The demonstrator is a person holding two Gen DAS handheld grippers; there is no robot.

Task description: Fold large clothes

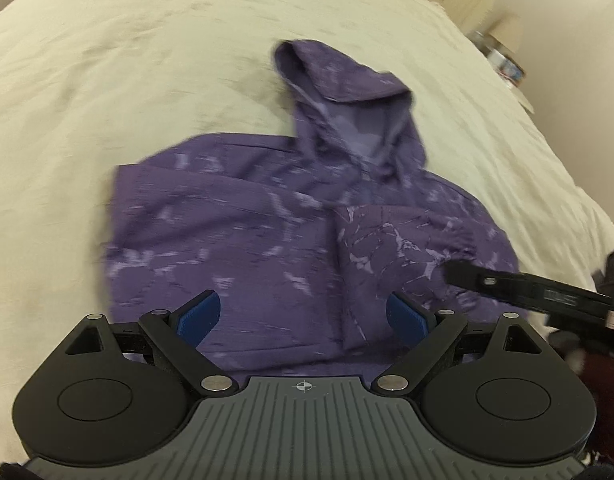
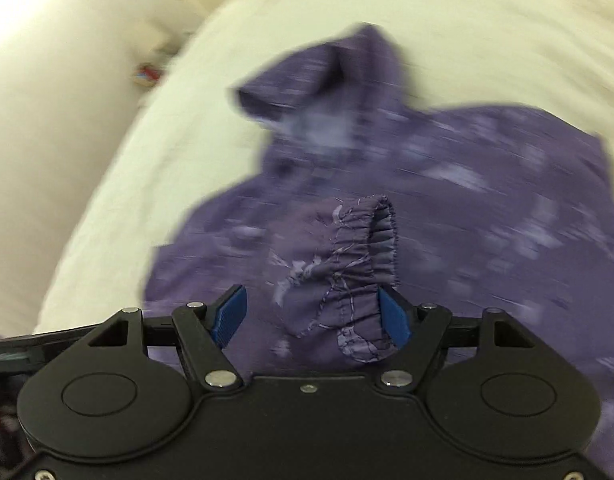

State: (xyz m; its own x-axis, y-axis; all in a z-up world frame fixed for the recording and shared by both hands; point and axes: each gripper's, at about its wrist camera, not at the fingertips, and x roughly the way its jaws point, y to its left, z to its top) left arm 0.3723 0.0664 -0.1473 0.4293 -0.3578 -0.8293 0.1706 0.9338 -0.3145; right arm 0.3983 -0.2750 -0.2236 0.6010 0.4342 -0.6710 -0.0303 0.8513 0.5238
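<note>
The left claw [image 1: 303, 316] has its blue pads wide apart, with nothing between them. It hangs over the near edge of the purple jacket [image 1: 235, 240], which lies spread out on the cream bed [image 1: 107, 80]. The jacket's hood [image 1: 339, 92] lies ahead of this claw and a bit to the right, away from it. Right of the left claw, a black finger of the other claw pokes in over the jacket.

The right claw [image 2: 313, 316] is apart too. The sleeve [image 2: 339, 264] with its crinkly cuff [image 2: 381, 232] sits between its pads. It leans on the right pad [image 2: 395, 316], but the left pad is clear of it, so it is not pinched. The hood is ahead of this claw, a little left.
</note>
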